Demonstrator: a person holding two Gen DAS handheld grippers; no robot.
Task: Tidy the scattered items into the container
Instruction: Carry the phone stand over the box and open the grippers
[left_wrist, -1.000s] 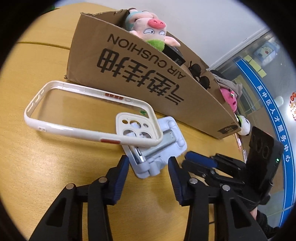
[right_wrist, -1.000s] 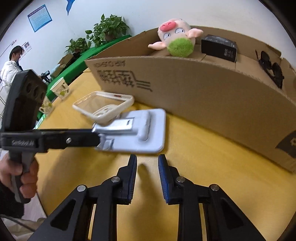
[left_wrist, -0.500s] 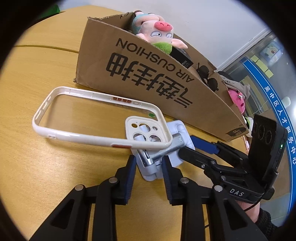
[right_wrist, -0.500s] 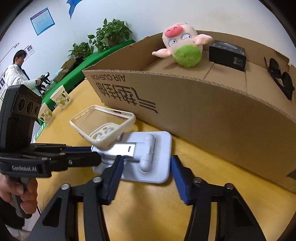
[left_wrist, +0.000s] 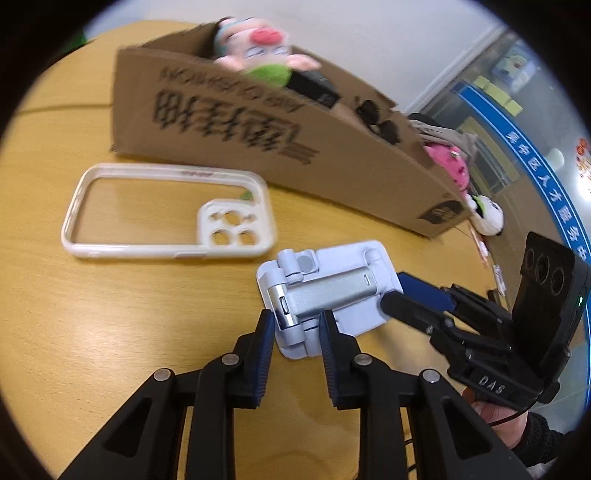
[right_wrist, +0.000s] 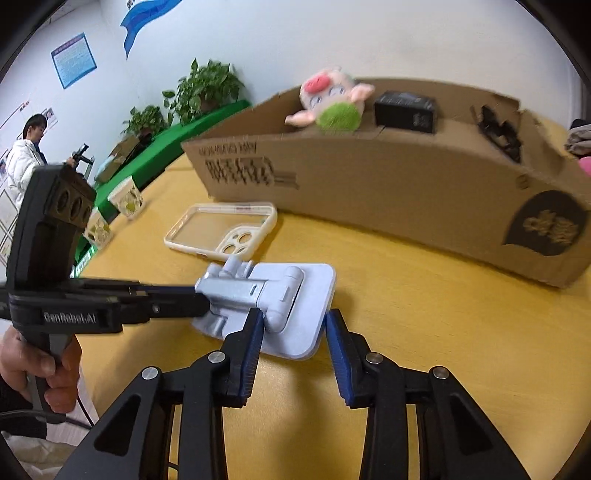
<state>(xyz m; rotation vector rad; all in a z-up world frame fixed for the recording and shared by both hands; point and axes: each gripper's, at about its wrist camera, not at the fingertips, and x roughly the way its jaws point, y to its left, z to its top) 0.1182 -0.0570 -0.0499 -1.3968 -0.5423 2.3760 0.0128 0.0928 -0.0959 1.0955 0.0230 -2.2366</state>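
Observation:
A pale blue folding phone stand (left_wrist: 325, 291) lies flat on the wooden table; it also shows in the right wrist view (right_wrist: 280, 299). My left gripper (left_wrist: 297, 326) is shut on the stand's silver arm end. My right gripper (right_wrist: 294, 325) is open, its fingers straddling the stand's opposite edge. A cream phone case (left_wrist: 166, 218) lies on the table beside the stand, also seen in the right wrist view (right_wrist: 225, 230). The cardboard box (left_wrist: 295, 147) stands behind, holding a pig plush (right_wrist: 332, 99), a black box (right_wrist: 404, 110) and sunglasses (right_wrist: 498, 129).
A pink plush (left_wrist: 450, 166) and a white plush (left_wrist: 487, 218) lie past the box's right end. Paper cups (right_wrist: 125, 195) stand at the table's far left edge. A person (right_wrist: 26, 155) stands in the background by green-covered tables.
The phone case has slid off the stand and now lies flat on the table. My left gripper stays closed on the stand's arm. My right gripper has opened and moved up to the stand.

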